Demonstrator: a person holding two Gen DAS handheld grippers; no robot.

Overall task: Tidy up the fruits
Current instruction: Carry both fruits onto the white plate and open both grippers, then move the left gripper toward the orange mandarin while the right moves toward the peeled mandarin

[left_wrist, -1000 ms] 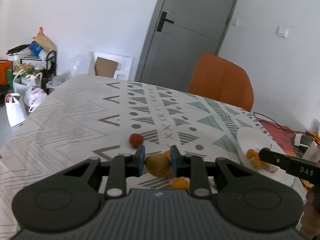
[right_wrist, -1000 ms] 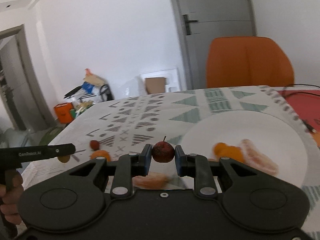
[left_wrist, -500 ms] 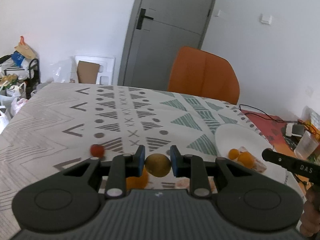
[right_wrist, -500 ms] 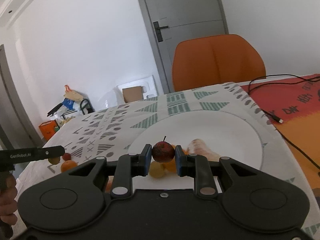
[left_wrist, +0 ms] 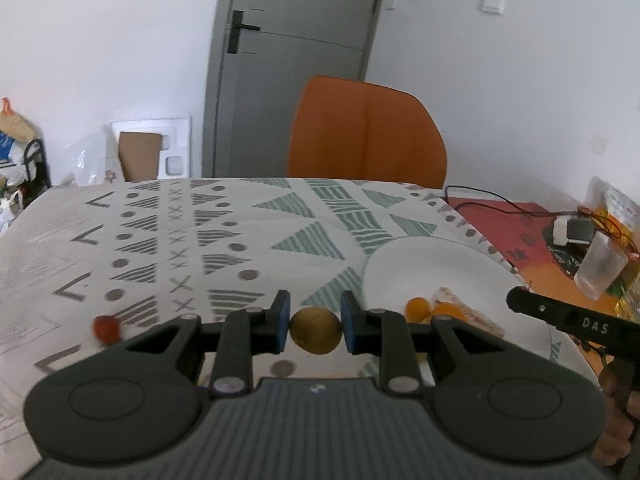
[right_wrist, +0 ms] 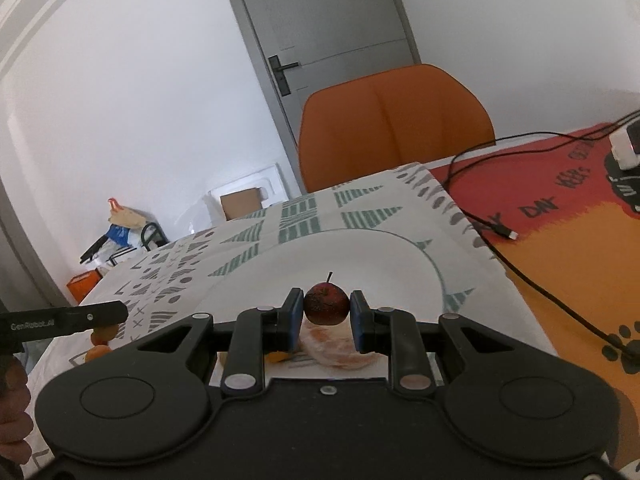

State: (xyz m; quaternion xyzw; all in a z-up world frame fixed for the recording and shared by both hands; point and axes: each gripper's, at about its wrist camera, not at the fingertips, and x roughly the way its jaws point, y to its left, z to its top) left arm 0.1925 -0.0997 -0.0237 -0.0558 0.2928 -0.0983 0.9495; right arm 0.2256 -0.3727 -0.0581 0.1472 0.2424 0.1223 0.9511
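Left gripper [left_wrist: 315,330]: the fingers pinch a round yellow-brown fruit [left_wrist: 315,331], one blue pad on each side, the fruit clear of the tabletop [left_wrist: 248,216]. Right gripper [right_wrist: 325,312]: the fingers pinch a small dark-red fruit [right_wrist: 325,305], stem upward, held above the white plate [right_wrist: 384,256].

Beyond the right fingers, directly below the held fruit, lies a peeled, pale-orange fruit [right_wrist: 340,350] on the plate. In the left view the plate [left_wrist: 436,268] lies to the right of the fingers and carries small orange fruits [left_wrist: 418,309]; a small red fruit [left_wrist: 106,328] remains on the patterned cloth to the left, blurred.

Step in hand, as judged: transport of two fruits toward the plate, the right one already over it, the left one not yet above its rim.

Next move, as judged: the right fruit must be lowered onto a bare part of the plate, beside rather than on the peeled fruit, before the fingers spread. The left gripper must travel rightward over the rim first. Round fruit may roll on release, so a low release is advisable.
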